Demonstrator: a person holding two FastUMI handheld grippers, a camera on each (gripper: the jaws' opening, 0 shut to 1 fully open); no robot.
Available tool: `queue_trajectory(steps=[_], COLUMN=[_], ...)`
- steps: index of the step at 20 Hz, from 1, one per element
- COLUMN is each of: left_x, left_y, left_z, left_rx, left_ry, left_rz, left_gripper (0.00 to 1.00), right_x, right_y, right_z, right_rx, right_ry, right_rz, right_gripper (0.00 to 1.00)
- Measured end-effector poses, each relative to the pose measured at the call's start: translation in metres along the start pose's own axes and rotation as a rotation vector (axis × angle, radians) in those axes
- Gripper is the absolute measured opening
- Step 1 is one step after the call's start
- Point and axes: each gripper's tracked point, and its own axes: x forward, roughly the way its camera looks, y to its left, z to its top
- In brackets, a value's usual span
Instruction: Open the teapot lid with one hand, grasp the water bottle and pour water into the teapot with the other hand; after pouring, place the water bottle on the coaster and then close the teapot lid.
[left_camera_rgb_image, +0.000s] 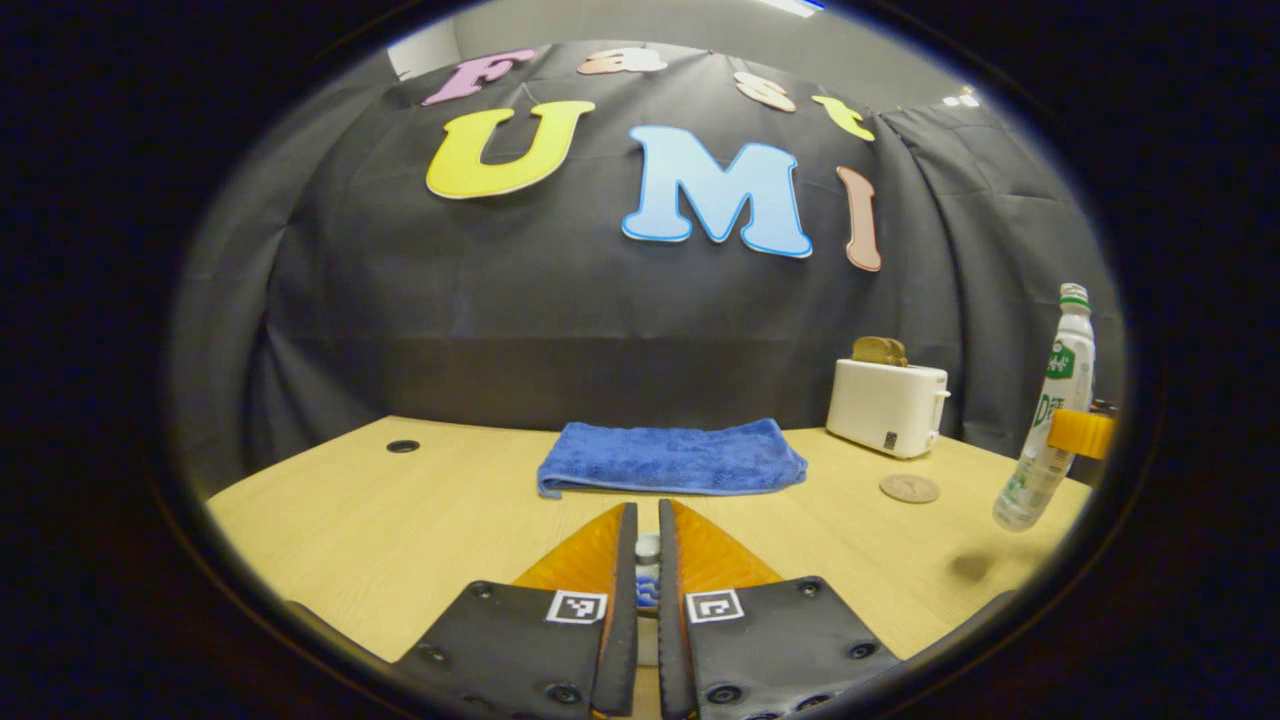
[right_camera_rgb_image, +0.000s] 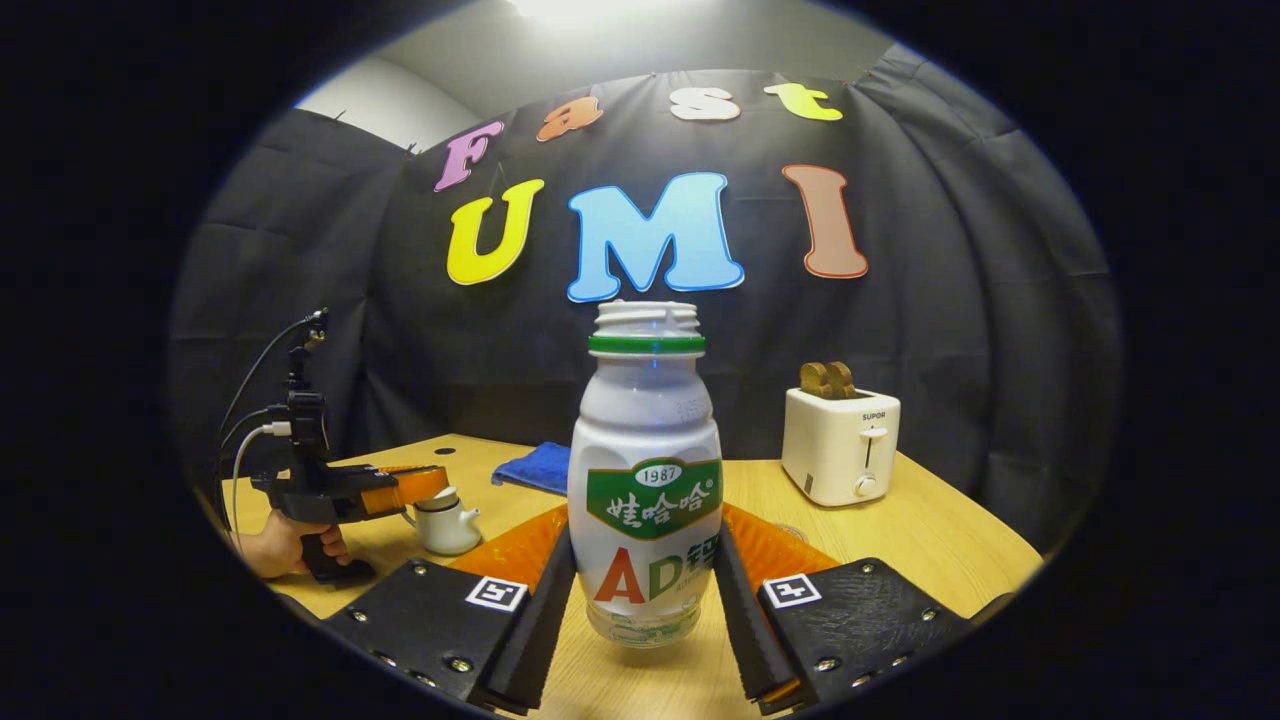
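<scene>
- Hanging clear of the bench (right_camera_rgb_image: 930, 530), the water bottle (right_camera_rgb_image: 646, 480) stands upright and uncapped, pinched at its lower body by the right claw (right_camera_rgb_image: 645, 590).
- Off to the left, the teapot (right_camera_rgb_image: 446, 522) sits on the bench; the left claw (left_camera_rgb_image: 647, 575) is pressed nearly together on its lid knob (left_camera_rgb_image: 647, 548), a hand (right_camera_rgb_image: 275, 548) gripping the handle.
- The coaster (left_camera_rgb_image: 909, 488) lies beside the toaster (left_camera_rgb_image: 886, 405), near a blue towel (left_camera_rgb_image: 672, 458).

Recording booth (cloth wall (left_camera_rgb_image: 400, 300), wooden table (left_camera_rgb_image: 380, 520))
</scene>
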Motion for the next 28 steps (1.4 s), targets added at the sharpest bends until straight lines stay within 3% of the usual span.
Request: queue_trajectory(steps=[2,4,5,8,10,13,17,20,24,28], left_x=[0.0,0.0,0.0,-0.001,-0.003,-0.012,-0.029,-0.055,-0.097,-0.139], left_y=[-0.001,0.0,-0.001,-0.002,-0.01,-0.008,-0.002,-0.012,-0.016,-0.013], left_z=[-0.002,-0.005,-0.006,-0.005,-0.004,0.012,0.039,0.063,0.088,0.108], left_rx=[0.011,-0.002,-0.008,-0.004,-0.029,-0.046,-0.068,-0.071,-0.061,-0.018], left_ry=[0.004,0.006,0.008,0.007,-0.003,-0.047,-0.117,-0.172,-0.245,-0.306], left_rz=[0.001,0.001,-0.001,-0.004,-0.046,-0.046,-0.043,-0.088,-0.089,-0.069], left_gripper=[0.15,0.19,0.15,0.19,0.19,0.35,0.45,0.86,0.96,0.96], right_x=[0.001,0.004,0.006,0.016,0.025,0.039,0.073,0.095,0.124,0.145], right_y=[0.0,-0.002,-0.001,0.001,-0.008,-0.02,-0.054,-0.082,-0.113,-0.123], right_z=[-0.003,-0.005,-0.006,-0.01,-0.007,-0.002,0.009,0.011,-0.004,-0.024], right_rx=[0.007,-0.004,-0.001,-0.013,-0.051,-0.059,-0.051,-0.031,-0.034,-0.029], right_ry=[0.006,0.015,0.019,0.033,0.034,0.042,0.046,0.056,0.083,0.114], right_rz=[-0.001,-0.008,0.0,0.009,-0.017,-0.045,-0.126,-0.189,-0.261,-0.277], right_gripper=[0.71,0.71,0.71,0.71,0.71,0.71,0.71,0.71,0.7,0.71])
